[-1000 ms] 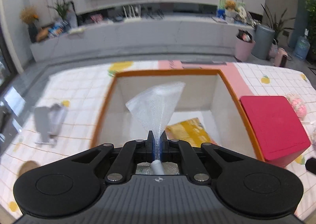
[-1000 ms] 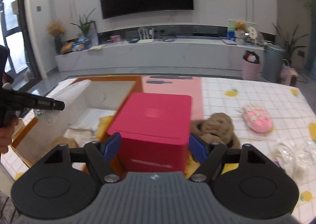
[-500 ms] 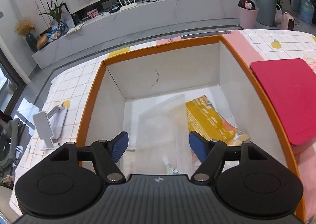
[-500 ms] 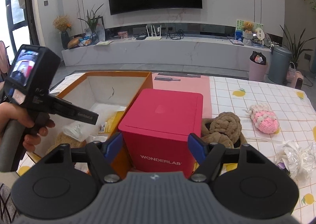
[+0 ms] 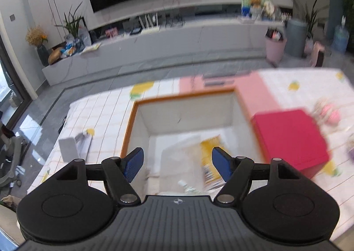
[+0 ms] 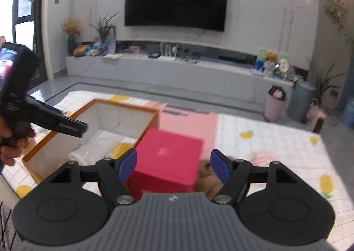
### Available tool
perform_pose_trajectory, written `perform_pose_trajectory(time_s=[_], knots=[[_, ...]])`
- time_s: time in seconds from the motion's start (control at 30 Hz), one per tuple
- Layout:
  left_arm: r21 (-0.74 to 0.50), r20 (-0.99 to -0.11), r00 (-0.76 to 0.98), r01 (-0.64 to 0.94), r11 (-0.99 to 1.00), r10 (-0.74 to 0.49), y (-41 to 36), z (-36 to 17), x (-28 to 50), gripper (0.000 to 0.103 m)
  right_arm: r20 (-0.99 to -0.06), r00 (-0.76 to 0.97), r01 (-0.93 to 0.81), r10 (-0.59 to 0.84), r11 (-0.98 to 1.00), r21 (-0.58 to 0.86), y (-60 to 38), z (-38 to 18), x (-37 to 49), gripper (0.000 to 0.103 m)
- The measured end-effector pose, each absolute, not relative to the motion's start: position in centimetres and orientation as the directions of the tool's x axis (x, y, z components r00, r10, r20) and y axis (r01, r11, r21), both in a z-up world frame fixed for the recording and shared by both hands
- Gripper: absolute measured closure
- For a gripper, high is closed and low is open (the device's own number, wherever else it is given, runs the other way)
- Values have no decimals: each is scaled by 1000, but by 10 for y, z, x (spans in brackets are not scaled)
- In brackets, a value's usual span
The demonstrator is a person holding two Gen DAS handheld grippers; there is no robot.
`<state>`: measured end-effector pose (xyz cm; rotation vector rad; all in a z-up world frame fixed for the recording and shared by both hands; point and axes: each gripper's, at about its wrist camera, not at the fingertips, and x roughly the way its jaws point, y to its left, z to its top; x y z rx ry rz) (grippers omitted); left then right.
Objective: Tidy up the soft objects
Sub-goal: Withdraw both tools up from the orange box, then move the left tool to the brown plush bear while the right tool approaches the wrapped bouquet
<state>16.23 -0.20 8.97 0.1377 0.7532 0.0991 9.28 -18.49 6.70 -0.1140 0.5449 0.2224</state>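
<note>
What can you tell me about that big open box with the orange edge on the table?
The orange-rimmed box is a large, open-topped rectangular container with pale, whitish inner walls, one marked by a thin dark crack-like line. It looks like stiff card. It stands upright on the checked tablecloth, with a pink-red box close against its right side. Inside lie a clear plastic bag and a yellow packet. The open left gripper hovers above it, touching nothing.
</note>
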Motion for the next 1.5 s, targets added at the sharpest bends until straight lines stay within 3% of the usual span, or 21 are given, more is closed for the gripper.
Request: perform_pose_trajectory(time_s=[0.3, 0.47, 0.63, 0.8, 0.97, 1.2, 1.3, 1.5], knots=[[42, -570, 820, 95, 995, -54, -85, 136, 127, 15, -512, 859, -63, 2, 993, -101, -280, 82, 72, 22], [61, -539, 834, 182, 981, -121, -147, 121, 130, 15, -566, 766, 227, -306, 952, -207, -336, 45, 87, 21], [64, -551, 817, 242, 968, -168, -195, 82, 146, 15, -653, 732, 249, -195, 969, -11, -381, 0, 101, 21], [114, -525, 839, 239, 964, -145, -226, 30, 168, 15, -671, 732, 279, -122, 951, 131, -408, -23, 118, 17], [269, -497, 865, 235, 934, -75, -260, -22, 182, 15, -712, 695, 426, -104, 857, 290, -435, -61, 143, 15], [272, -539, 842, 153, 950, 19, -269, -57, 212, 14, -697, 711, 393, -93, 875, 284, -435, -70, 178, 7], [352, -506, 860, 142, 925, 61, -277, -67, 216, 11, -723, 684, 405, -95, 874, 268, -435, -80, 193, 7], [344, -591, 797, 106, 933, 127, -281, -88, 234, 11, -775, 625, 417, -93, 879, 231, -435, -103, 206, 7]])
